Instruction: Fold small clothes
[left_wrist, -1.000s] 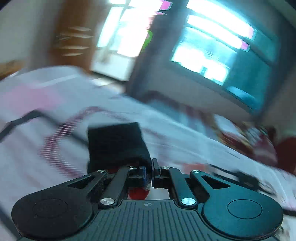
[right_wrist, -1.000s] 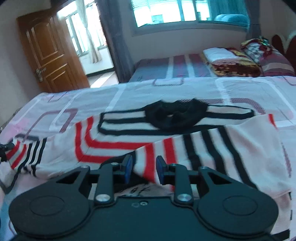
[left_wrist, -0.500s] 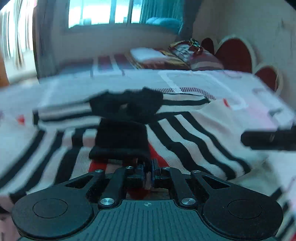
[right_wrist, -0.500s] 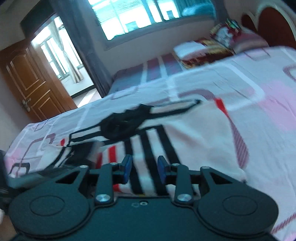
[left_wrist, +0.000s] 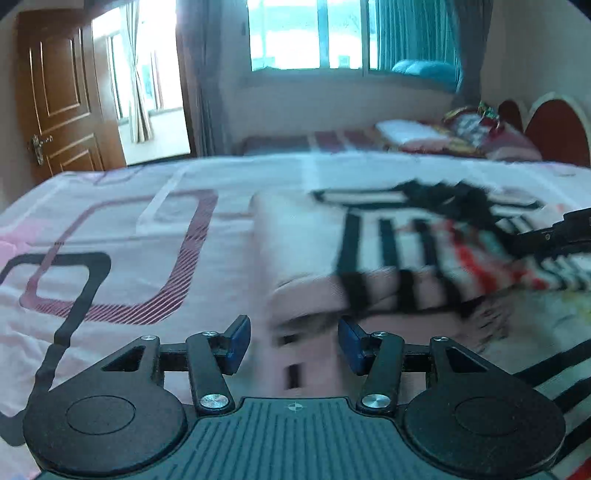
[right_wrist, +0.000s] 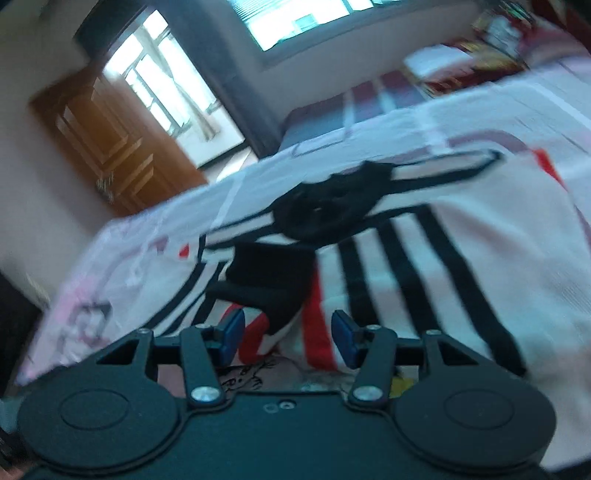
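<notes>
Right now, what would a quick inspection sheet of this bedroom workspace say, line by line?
Surface: bed with a pink and white patterned sheet.
Job's things: striped sweater lies on the bed, black collar at the far end, black cuff folded onto the body.
Clutter: pillows on a second bed behind.
Grippers: left gripper and right gripper have both just been opening; pads stand apart and do not press the cloth. Sweater fabric lies in front of each.
Cables: nothing seen.
Surroundings: wooden door, window, curtains, red headboard.
</notes>
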